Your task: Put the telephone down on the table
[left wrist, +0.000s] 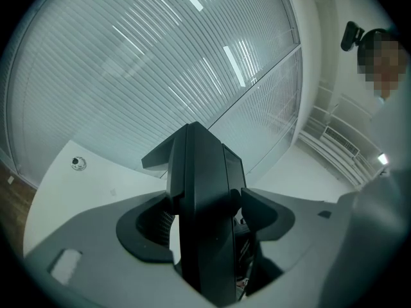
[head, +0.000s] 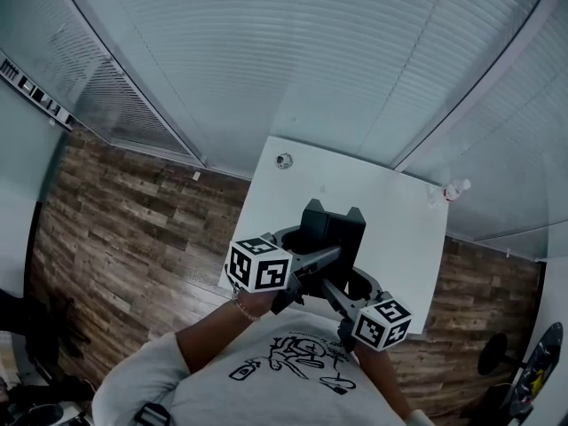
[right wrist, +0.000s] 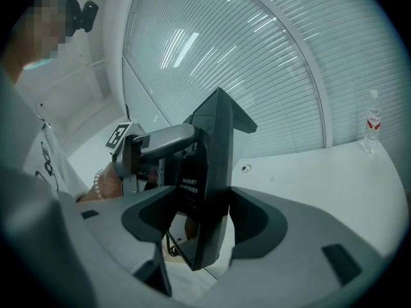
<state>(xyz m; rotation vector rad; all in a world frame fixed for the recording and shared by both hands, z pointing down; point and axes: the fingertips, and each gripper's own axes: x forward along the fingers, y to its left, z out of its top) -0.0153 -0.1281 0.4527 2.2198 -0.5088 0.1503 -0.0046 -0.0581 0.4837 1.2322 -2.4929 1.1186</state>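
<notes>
A black telephone (head: 333,229) hangs upright above the near part of the white table (head: 382,193), clamped from both sides. My left gripper (head: 311,254) grips it from the left, and the right gripper (head: 351,284) from the near right. In the left gripper view the telephone (left wrist: 205,223) fills the space between the jaws, edge on. The right gripper view shows the telephone (right wrist: 209,172) between its jaws, with a thin cord hanging below it and the left gripper (right wrist: 160,143) on its far side. The telephone's lower edge is off the table.
A small round object (head: 284,160) lies near the table's far left corner. At the far right corner stands a small bottle (head: 454,189). Glass walls with blinds close in behind the table. Wooden floor (head: 133,220) lies to the left.
</notes>
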